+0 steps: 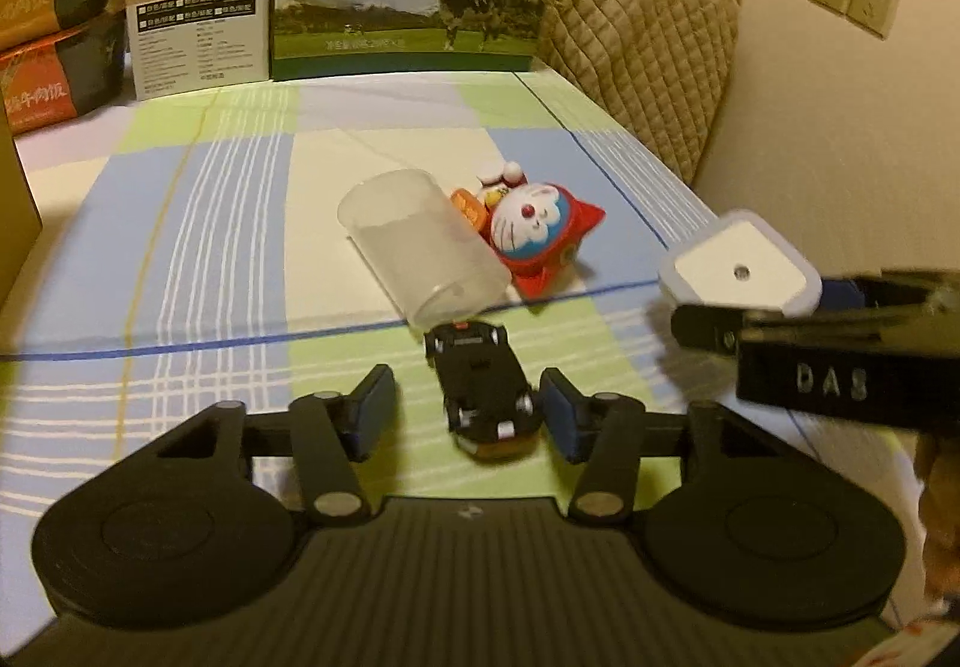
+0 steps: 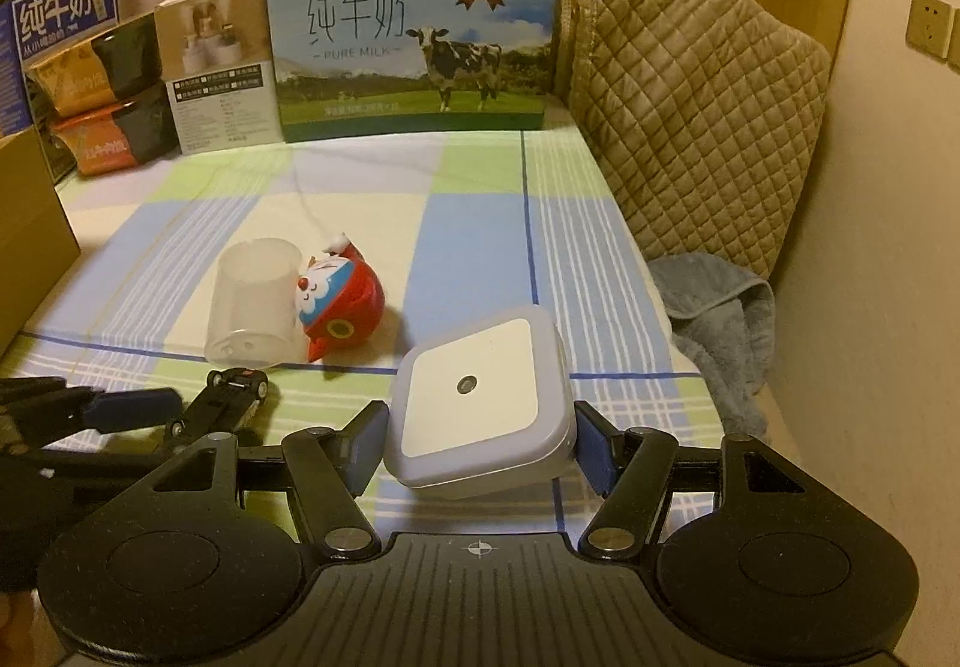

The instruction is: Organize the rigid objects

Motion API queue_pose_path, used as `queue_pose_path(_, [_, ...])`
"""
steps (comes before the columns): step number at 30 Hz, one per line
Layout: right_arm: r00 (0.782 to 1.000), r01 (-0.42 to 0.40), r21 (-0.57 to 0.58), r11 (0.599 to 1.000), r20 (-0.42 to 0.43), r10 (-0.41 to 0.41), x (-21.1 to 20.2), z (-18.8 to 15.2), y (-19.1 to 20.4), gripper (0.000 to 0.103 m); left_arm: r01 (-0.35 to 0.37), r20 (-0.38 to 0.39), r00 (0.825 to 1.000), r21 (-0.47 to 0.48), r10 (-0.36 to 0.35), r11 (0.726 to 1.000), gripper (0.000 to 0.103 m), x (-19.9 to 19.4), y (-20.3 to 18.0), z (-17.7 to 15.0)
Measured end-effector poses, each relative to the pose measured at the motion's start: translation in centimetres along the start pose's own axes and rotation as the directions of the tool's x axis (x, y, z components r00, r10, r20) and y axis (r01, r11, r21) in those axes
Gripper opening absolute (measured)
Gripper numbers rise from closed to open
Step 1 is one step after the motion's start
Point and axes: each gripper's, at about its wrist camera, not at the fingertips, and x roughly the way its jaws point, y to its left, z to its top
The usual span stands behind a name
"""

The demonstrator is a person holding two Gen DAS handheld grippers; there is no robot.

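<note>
Four small objects are seen on checked cloth (image 2: 480, 223). Square white night light (image 2: 480, 397) is clamped between pads of right gripper (image 2: 480, 442) and seems lifted off cloth. Left gripper (image 1: 465, 415) is spread wide around black toy car (image 1: 480, 391) — right pad (image 1: 561, 415) touching or just beside it, left pad apart, so nothing is gripped. Clear plastic cup (image 1: 420, 253) is left lying on side, red cat figure (image 1: 534, 235) touching it. No sorted group is visible yet — most of work is judged still to do.
</note>
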Motion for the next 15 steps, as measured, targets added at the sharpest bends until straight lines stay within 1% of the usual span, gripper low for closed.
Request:
queue_pose_path(2, [1.0,-0.004,0.002,1.0,-0.004,0.004,0.1,0.0,0.0,0.062,0.002,-0.002,1.0,-0.009,-0.002,1.0,0.04,0.4,-0.1,0.3])
queue_pose_path(4, [1.0,-0.007,0.002,1.0,-0.007,0.007,0.3,0.0,0.0,0.062,-0.007,-0.007,1.0,0.002,0.007,1.0,0.037,0.7,-0.3,0.6])
queue_pose_path(6, [1.0,-0.01,0.0,1.0,-0.01,0.01,0.4,0.0,0.1,0.062,-0.018,-0.016,1.0,0.019,0.018,1.0,0.027,0.8,-0.5,0.8])
queue_pose_path(12, [1.0,-0.023,-0.005,1.0,-0.01,0.023,0.2,0.1,0.4,0.062,-0.012,-0.074,0.997,0.071,0.017,0.997,0.027,0.4,-0.5,1.3])
queue_pose_path(15, [0.999,-0.035,-0.002,0.999,-0.013,0.035,-0.1,0.1,0.6,0.062,-0.021,-0.073,0.997,0.105,0.029,0.994,0.027,-0.9,-0.3,1.0])
